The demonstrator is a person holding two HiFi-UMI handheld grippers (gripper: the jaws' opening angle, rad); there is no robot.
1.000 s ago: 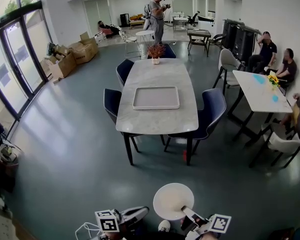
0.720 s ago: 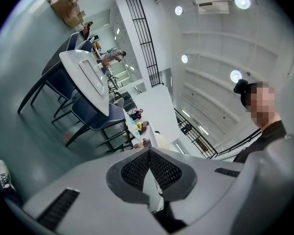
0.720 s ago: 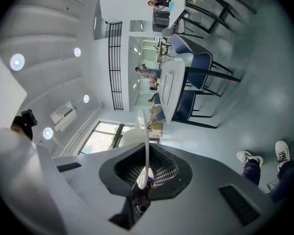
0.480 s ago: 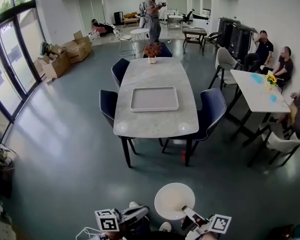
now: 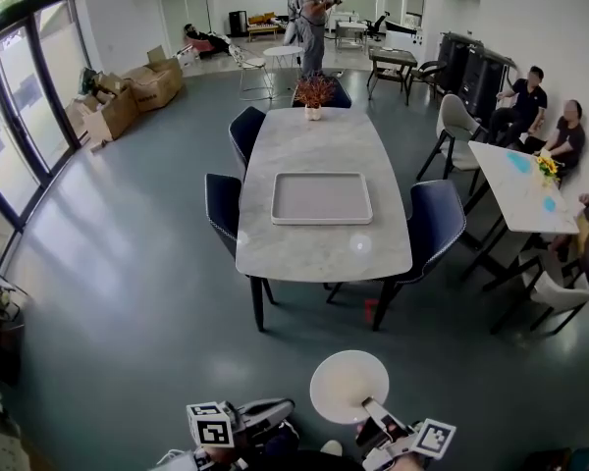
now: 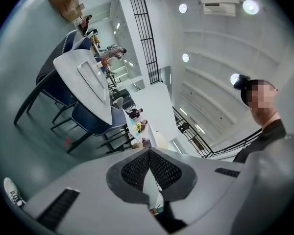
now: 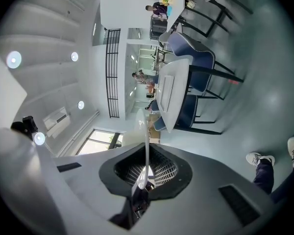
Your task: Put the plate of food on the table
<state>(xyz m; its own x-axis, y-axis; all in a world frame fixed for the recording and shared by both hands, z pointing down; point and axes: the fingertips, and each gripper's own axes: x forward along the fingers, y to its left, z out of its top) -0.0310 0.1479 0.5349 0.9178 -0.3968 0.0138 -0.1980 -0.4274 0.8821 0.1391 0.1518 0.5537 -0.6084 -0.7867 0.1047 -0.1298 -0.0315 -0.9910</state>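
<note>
Two grippers sit at the bottom of the frame: the right gripper (image 5: pixel 367 404) is clamped on the rim of the white plate (image 5: pixel 348 386), low centre and well apart from the table (image 5: pixel 319 253) mid-frame, while the left gripper (image 5: pixel 283 409) has its jaws together, empty.

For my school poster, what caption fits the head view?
Right gripper holds a white plate before a table bearing a tray.
</note>
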